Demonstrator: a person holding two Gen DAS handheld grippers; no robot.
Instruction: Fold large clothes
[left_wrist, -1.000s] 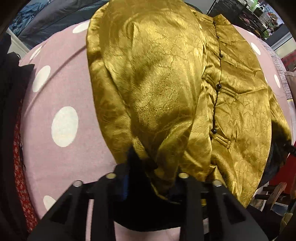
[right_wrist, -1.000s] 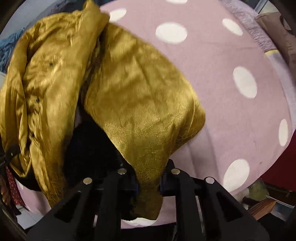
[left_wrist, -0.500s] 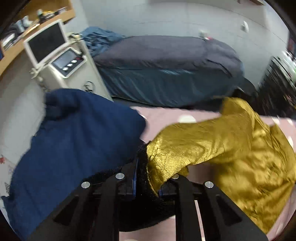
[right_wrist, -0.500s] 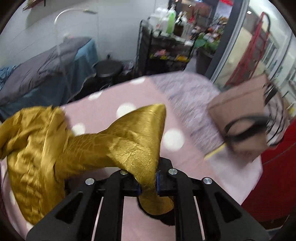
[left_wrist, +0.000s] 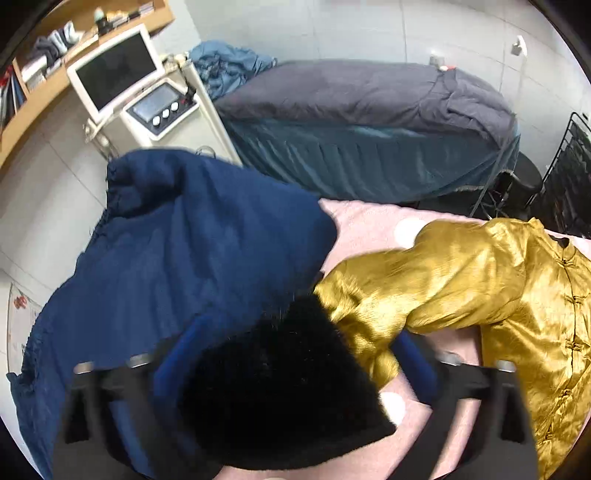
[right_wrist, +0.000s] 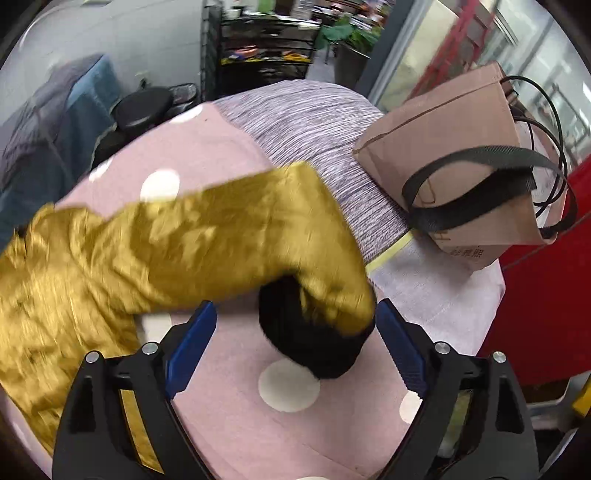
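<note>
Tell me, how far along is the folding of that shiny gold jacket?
Early. Done: the gold jacket lies on the pink spotted blanket with its sleeves stretched outwards. In hand: nothing; the left gripper and right gripper both stand open, a black fur cuff lying between each pair of fingers. Left: every fold, since the body looks unfolded, buttons showing.

Both grippers' jaws have opened, releasing the gold jacket's (right_wrist: 177, 240) sleeves.

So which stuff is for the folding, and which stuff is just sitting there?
For the folding:
- gold jacket with black furry cuffs
- left gripper, open
- right gripper, open
- pink spotted blanket under it

Just sitting there:
- navy garment
- brown paper bag
- grey bed
- white machine
</note>
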